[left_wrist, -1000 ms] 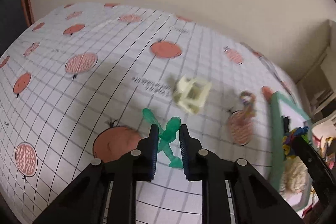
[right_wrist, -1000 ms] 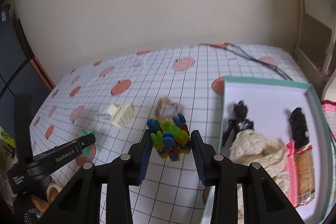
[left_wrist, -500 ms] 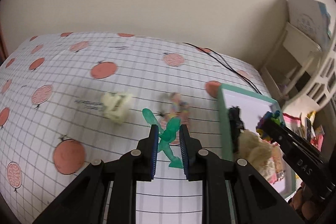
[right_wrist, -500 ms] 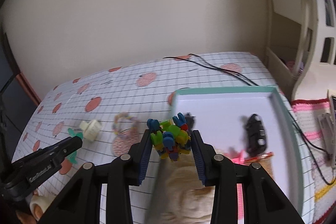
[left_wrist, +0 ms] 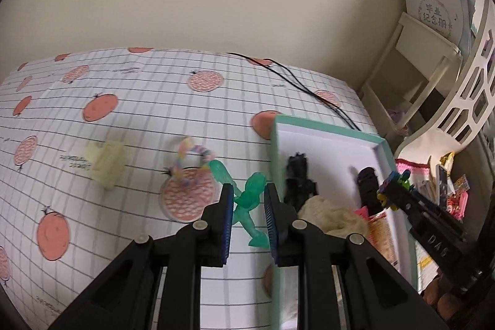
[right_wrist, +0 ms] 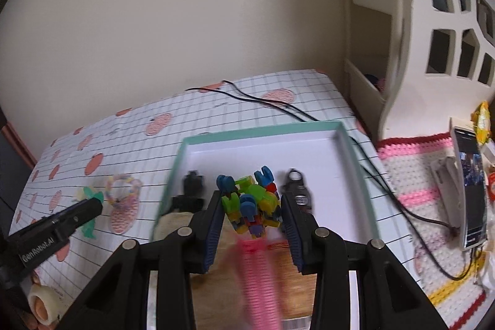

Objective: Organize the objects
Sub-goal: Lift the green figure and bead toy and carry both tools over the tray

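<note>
- The left hand-held gripper (left_wrist: 246,207) is clenched on a translucent green figure (left_wrist: 249,207), held above the worktop (left_wrist: 130,101) just left of the teal-rimmed box (left_wrist: 382,144).
- The right hand-held gripper (right_wrist: 251,207) grasps a cluster of coloured building blocks (right_wrist: 251,203) over the near half of the box (right_wrist: 263,130).
- Inside the box lie a black figure (right_wrist: 192,186) at the left, a black car-shaped toy (right_wrist: 297,190) to the right of the blocks, a cream woolly piece (left_wrist: 332,214) and a blurred pink item (right_wrist: 258,265) nearer the camera.
- On the worktop left of the box rest a pastel beaded bracelet (left_wrist: 190,155) and, farther left, a pale yellow block (left_wrist: 106,163).
- A black cable (right_wrist: 269,104) runs along the far side of the worktop and past the box's right side.
</note>
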Action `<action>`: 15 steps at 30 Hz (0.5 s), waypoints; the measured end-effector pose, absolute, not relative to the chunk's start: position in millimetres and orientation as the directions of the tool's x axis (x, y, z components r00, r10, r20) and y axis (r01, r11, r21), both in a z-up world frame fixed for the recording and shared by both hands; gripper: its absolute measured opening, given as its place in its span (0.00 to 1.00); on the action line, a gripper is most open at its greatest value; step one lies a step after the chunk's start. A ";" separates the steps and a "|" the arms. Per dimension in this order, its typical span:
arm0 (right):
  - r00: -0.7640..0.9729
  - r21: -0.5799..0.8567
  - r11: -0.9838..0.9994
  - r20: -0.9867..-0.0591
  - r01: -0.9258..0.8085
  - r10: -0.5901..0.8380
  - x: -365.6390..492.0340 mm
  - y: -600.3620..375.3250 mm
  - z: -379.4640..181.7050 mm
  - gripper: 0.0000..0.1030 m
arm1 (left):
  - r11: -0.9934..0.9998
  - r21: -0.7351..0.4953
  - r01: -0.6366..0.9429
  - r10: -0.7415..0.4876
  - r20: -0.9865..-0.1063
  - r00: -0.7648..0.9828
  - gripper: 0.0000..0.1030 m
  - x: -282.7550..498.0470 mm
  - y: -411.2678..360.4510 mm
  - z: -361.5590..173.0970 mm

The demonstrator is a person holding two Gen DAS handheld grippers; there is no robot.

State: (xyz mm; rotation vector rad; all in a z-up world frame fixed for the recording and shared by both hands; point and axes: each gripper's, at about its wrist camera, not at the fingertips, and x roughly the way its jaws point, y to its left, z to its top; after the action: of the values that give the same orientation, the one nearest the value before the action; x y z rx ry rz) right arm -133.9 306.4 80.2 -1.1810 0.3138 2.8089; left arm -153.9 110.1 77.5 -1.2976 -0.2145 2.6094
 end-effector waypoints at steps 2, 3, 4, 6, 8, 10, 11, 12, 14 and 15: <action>-0.698 0.140 -0.978 -0.716 -0.155 0.008 -134.0 313.8 79.0 0.39 | -0.964 -0.227 -0.139 0.265 -0.766 -0.585 0.20 -157.0 118.6 78.4; -0.698 0.131 -0.979 -0.716 -0.155 0.015 -134.3 318.2 78.9 0.39 | -0.964 -0.221 -0.147 0.265 -0.766 -0.586 0.20 -158.3 124.8 78.6; -0.699 0.124 -0.980 -0.715 -0.158 0.023 -134.2 322.5 79.3 0.39 | -0.964 -0.219 -0.152 0.266 -0.767 -0.585 0.20 -159.6 129.1 78.2; -0.701 0.125 -0.977 -0.713 -0.171 0.031 -134.8 332.8 79.5 0.39 | -0.962 -0.217 -0.164 0.272 -0.769 -0.579 0.20 -162.7 139.2 77.2; -0.700 0.122 -0.976 -0.713 -0.182 0.042 -136.5 341.7 79.0 0.39 | -0.961 -0.212 -0.176 0.275 -0.768 -0.578 0.20 -165.8 149.2 78.4; -0.700 0.118 -0.974 -0.712 -0.191 0.051 -139.9 350.6 77.3 0.39 | -0.960 -0.207 -0.188 0.278 -0.767 -0.578 0.20 -169.3 158.4 79.6; -0.700 0.123 -0.973 -0.712 -0.196 0.051 -141.4 353.6 76.7 0.39 | -0.960 -0.203 -0.193 0.279 -0.768 -0.577 0.20 -171.6 162.8 79.8; -0.701 0.132 -0.971 -0.712 -0.200 0.047 -143.0 357.6 75.4 0.39 | -0.960 -0.199 -0.199 0.279 -0.768 -0.577 0.20 -173.2 167.5 79.9; -0.700 0.135 -0.969 -0.713 -0.206 0.049 -146.2 362.8 72.5 0.39 | -0.957 -0.194 -0.213 0.284 -0.768 -0.574 0.20 -177.6 177.4 79.2; -0.698 0.135 -0.969 -0.714 -0.207 0.049 -148.2 364.7 70.4 0.39 | -0.957 -0.191 -0.218 0.284 -0.769 -0.573 0.20 -179.6 182.0 78.6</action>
State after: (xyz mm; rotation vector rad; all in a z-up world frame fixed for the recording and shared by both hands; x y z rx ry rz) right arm -148.2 364.7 70.4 -1.1495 0.3100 2.7553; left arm -179.6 182.0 78.6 -1.2696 -0.1082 2.5577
